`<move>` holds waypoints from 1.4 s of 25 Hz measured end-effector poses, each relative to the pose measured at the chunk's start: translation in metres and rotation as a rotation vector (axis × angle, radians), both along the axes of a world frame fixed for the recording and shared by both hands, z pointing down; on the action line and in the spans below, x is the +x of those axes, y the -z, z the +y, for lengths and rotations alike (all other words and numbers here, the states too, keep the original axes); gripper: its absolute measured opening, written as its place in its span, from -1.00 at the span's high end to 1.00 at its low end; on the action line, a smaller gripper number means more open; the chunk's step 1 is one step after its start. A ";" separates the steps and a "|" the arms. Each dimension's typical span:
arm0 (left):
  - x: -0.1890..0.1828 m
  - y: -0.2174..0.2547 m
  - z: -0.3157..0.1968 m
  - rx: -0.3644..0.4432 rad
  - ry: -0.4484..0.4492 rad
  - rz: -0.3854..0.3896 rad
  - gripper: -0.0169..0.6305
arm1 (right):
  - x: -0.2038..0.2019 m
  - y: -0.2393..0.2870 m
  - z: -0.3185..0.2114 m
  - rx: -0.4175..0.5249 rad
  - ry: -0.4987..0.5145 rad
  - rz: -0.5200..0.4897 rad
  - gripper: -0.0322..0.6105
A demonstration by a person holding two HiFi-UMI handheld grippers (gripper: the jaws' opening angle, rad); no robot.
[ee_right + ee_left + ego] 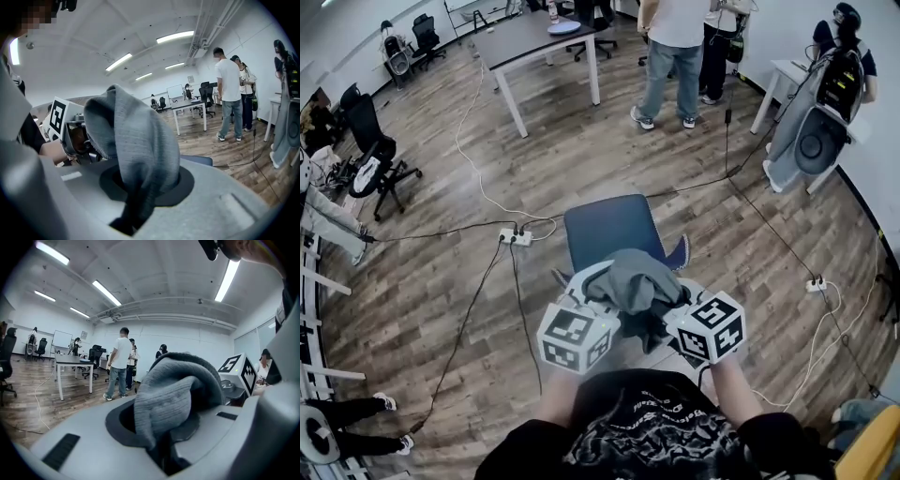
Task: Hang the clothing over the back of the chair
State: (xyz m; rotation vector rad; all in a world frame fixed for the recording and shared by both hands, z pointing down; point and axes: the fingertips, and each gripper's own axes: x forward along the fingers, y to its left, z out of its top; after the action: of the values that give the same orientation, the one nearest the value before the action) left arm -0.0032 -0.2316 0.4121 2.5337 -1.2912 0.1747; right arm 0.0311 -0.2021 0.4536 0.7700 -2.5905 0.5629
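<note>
Item: grey knit sweater (639, 279). Soft, light, probably stretchy. Left gripper (165, 458) and right gripper (125, 219) each pinch an edge, the best hold. Chair (609, 230) at twelve o'clock.

Grey knit garment (636, 279) bunched in loose folds, held up over blue chair (609, 227).

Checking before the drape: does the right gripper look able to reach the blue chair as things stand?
Probably yes. The blue chair stands just ahead of the right gripper, nothing between them. That gripper is shut on the grey garment, shared with the left gripper, so both must go together.
</note>
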 end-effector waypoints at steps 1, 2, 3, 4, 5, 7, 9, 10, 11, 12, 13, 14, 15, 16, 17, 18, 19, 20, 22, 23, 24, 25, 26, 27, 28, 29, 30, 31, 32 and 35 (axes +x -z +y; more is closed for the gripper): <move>-0.002 0.001 -0.005 0.001 -0.009 -0.003 0.75 | -0.002 0.001 -0.005 0.003 -0.004 0.005 0.68; -0.004 0.002 -0.009 -0.003 -0.019 0.005 0.75 | -0.004 0.002 -0.009 0.007 -0.009 0.011 0.68; -0.006 0.003 -0.013 -0.014 -0.028 0.025 0.75 | -0.006 0.003 -0.013 0.013 -0.014 0.017 0.68; -0.008 0.003 -0.016 -0.029 -0.037 0.050 0.75 | -0.008 0.003 -0.016 0.017 -0.020 0.023 0.68; -0.010 0.003 -0.020 -0.042 -0.044 0.071 0.75 | -0.010 0.003 -0.019 0.019 -0.027 0.027 0.68; -0.013 0.004 -0.029 -0.048 -0.060 0.081 0.75 | -0.013 0.004 -0.028 0.023 -0.044 0.034 0.68; -0.015 0.005 -0.039 -0.045 -0.080 0.077 0.75 | -0.015 0.006 -0.036 0.020 -0.063 0.030 0.68; -0.017 0.006 -0.044 -0.043 -0.090 0.079 0.75 | -0.017 0.007 -0.041 0.011 -0.074 0.015 0.68; -0.019 0.007 -0.049 -0.041 -0.099 0.083 0.75 | -0.019 0.009 -0.046 0.001 -0.086 -0.005 0.68; -0.021 0.009 -0.053 -0.041 -0.108 0.088 0.75 | -0.021 0.011 -0.050 -0.008 -0.098 -0.023 0.68; -0.022 0.009 -0.057 -0.041 -0.117 0.090 0.75 | -0.023 0.012 -0.053 -0.012 -0.109 -0.029 0.68; -0.024 0.010 -0.060 -0.042 -0.126 0.091 0.75 | -0.024 0.012 -0.056 -0.011 -0.119 -0.024 0.68; -0.025 0.010 -0.064 -0.042 -0.134 0.091 0.75 | -0.025 0.013 -0.060 -0.008 -0.127 -0.014 0.68; -0.027 0.011 -0.069 -0.041 -0.142 0.093 0.75 | -0.027 0.014 -0.064 -0.004 -0.135 -0.005 0.68; -0.030 0.012 -0.075 -0.041 -0.150 0.095 0.75 | -0.030 0.015 -0.070 -0.001 -0.143 0.000 0.68; -0.034 0.014 -0.080 -0.042 -0.158 0.097 0.75 | -0.034 0.017 -0.075 -0.001 -0.152 0.001 0.68; -0.037 0.014 -0.085 -0.045 -0.167 0.100 0.75 | -0.038 0.017 -0.080 -0.005 -0.162 -0.001 0.68; -0.039 0.013 -0.089 -0.051 -0.177 0.107 0.75 | -0.040 0.017 -0.083 -0.013 -0.173 -0.003 0.68; -0.040 0.009 -0.094 -0.067 -0.198 0.126 0.75 | -0.039 0.014 -0.088 -0.027 -0.197 -0.007 0.68; -0.039 0.009 -0.097 -0.072 -0.209 0.132 0.75 | -0.039 0.013 -0.091 -0.026 -0.207 -0.007 0.68; -0.040 0.009 -0.100 -0.071 -0.220 0.133 0.75 | -0.039 0.014 -0.095 -0.021 -0.213 -0.006 0.68; -0.040 0.010 -0.104 -0.068 -0.229 0.132 0.75 | -0.039 0.015 -0.098 -0.014 -0.217 -0.005 0.68; -0.040 0.010 -0.108 -0.062 -0.236 0.131 0.75 | -0.039 0.016 -0.102 -0.011 -0.219 -0.005 0.68; -0.039 0.010 -0.112 -0.057 -0.241 0.131 0.75 | -0.039 0.016 -0.105 -0.016 -0.218 -0.009 0.68; -0.039 0.009 -0.116 -0.054 -0.245 0.129 0.75 | -0.038 0.014 -0.109 -0.030 -0.214 -0.018 0.68; -0.040 0.006 -0.120 -0.053 -0.248 0.126 0.75 | -0.039 0.012 -0.113 -0.055 -0.206 -0.033 0.68; -0.041 0.002 -0.124 -0.055 -0.252 0.123 0.75 | -0.040 0.009 -0.117 -0.082 -0.196 -0.049 0.68; -0.042 -0.002 -0.128 -0.061 -0.255 0.121 0.75 | -0.040 0.006 -0.120 -0.106 -0.185 -0.061 0.68; -0.042 -0.006 -0.131 -0.070 -0.257 0.121 0.75 | -0.040 0.003 -0.124 -0.123 -0.176 -0.066 0.68; -0.043 -0.016 -0.142 -0.100 -0.245 0.115 0.75 | -0.040 -0.004 -0.134 -0.148 -0.160 -0.057 0.68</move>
State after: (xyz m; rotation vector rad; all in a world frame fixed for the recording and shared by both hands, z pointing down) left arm -0.0457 -0.3739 0.4276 2.5675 -0.9046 0.1392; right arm -0.0086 -0.3359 0.4578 0.9281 -2.5177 0.8252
